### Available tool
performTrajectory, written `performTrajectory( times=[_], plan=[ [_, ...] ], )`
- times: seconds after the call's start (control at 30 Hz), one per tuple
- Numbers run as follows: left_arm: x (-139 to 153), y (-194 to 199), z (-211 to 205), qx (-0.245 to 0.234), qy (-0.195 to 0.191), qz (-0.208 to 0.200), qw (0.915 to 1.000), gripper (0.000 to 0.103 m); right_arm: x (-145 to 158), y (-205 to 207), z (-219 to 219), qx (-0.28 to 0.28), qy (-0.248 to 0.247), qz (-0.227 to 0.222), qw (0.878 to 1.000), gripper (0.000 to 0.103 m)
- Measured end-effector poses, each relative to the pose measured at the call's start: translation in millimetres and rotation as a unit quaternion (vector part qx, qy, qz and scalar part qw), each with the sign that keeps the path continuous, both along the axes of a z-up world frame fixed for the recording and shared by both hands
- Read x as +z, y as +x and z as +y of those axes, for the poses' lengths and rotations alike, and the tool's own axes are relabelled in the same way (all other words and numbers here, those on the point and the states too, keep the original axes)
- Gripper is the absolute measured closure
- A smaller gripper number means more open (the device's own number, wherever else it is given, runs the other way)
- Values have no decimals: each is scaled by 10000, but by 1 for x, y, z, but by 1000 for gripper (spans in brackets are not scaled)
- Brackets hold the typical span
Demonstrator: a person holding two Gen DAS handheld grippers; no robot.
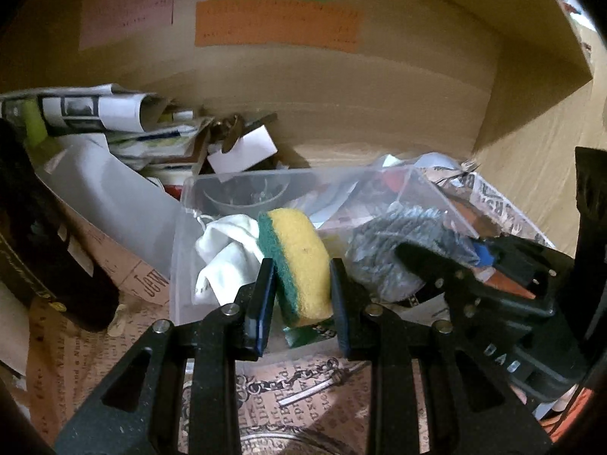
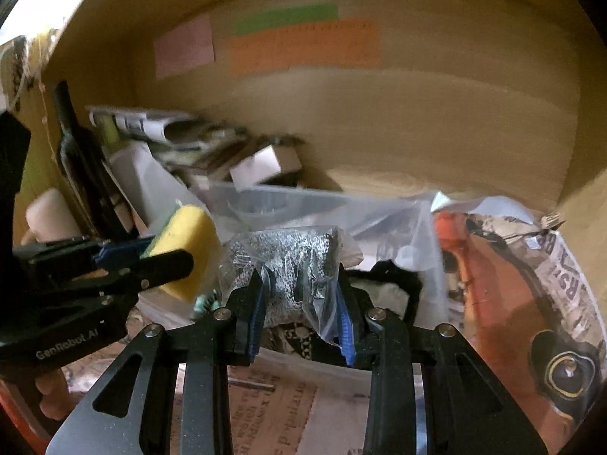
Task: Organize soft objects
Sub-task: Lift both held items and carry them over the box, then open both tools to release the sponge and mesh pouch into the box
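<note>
**Both grippers loaded over the clear bin: sponge left, bagged scourer right**

Left gripper [image 1: 301, 288]: jaws closed on a yellow sponge [image 1: 299, 261] with a green scouring face, pinched across its thickness near its lower end. The sponge is held above the near edge of the clear plastic bin [image 1: 182, 227]. A white cloth [image 1: 224, 250] lies inside the bin at its left side, just beside the sponge.

Right gripper [image 2: 299, 303]: jaws closed on a grey metallic scourer [image 2: 288, 261] wrapped in a thin clear bag, held over the bin's near edge, right of the sponge.

Handling judgement:
- Sponge: light, springy, compresses under the pads; the foam side gives more than the green face. The present mid-body pinch looks secure.
- Scourer: light, crushable. The bag film is slick and could slide against the wire wool, so a grip through the bulk, not on loose film, seems safer.
- Cloth: limp; best taken at a bunched fold.

Hard to read:
- The bin's floor and far contents are blurred behind its walls; a clear cup-like shape at the back is uncertain.
- Papers and a dark bottle [image 2: 81, 159] crowd the shelf's left end; the items are not separable.
- Writing on the coloured notes [image 1: 277, 26] on the back panel is illegible.
- An orange tool-like object [image 2: 493, 284] to the right of the bin is partly cut off.
</note>
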State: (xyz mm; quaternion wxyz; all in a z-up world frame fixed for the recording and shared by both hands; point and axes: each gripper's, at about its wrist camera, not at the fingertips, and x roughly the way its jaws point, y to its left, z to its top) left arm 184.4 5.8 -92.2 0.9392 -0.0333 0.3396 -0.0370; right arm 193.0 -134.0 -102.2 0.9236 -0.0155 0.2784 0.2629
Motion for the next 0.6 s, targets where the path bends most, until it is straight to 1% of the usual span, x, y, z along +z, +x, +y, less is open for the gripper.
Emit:
performTrajectory(
  times=[0.13, 0.2, 0.23, 0.27, 0.33, 0.4, 0.47, 0.5, 0.6],
  plan=[
    [-9, 7, 2, -35, -86, 156, 9998, 74, -10, 5, 8, 56, -219, 100, 9997, 73],
    [-13, 9, 2, -62, -148, 284, 9995, 70, -14, 7, 11, 96, -314, 151, 9993, 71],
    [-15, 10, 4, -72, -203, 369, 9991, 62, -14, 6, 12, 71, -329, 135, 9993, 71],
    [-17, 11, 5, -63, -269, 439, 9987, 60, -14, 6, 12, 37, -355, 115, 9993, 69],
    [-17, 10, 6, -54, -277, 449, 9986, 59, -13, 5, 12, 7, -392, 112, 9992, 66],
    [-15, 7, 7, -42, -318, 430, 9986, 55, -13, 7, 9, -52, -374, 173, 9991, 57],
    [-11, 2, 8, -57, -395, 403, 9984, 50, -12, 7, 4, -79, -296, 226, 9993, 51],
    [-8, -2, 9, -56, -435, 366, 9984, 49, -11, 6, 3, -79, -254, 236, 9994, 48],
    [3, -14, 9, -47, -435, 195, 9989, 49, -4, 1, -5, -78, -95, 224, 9997, 48]
  ],
)
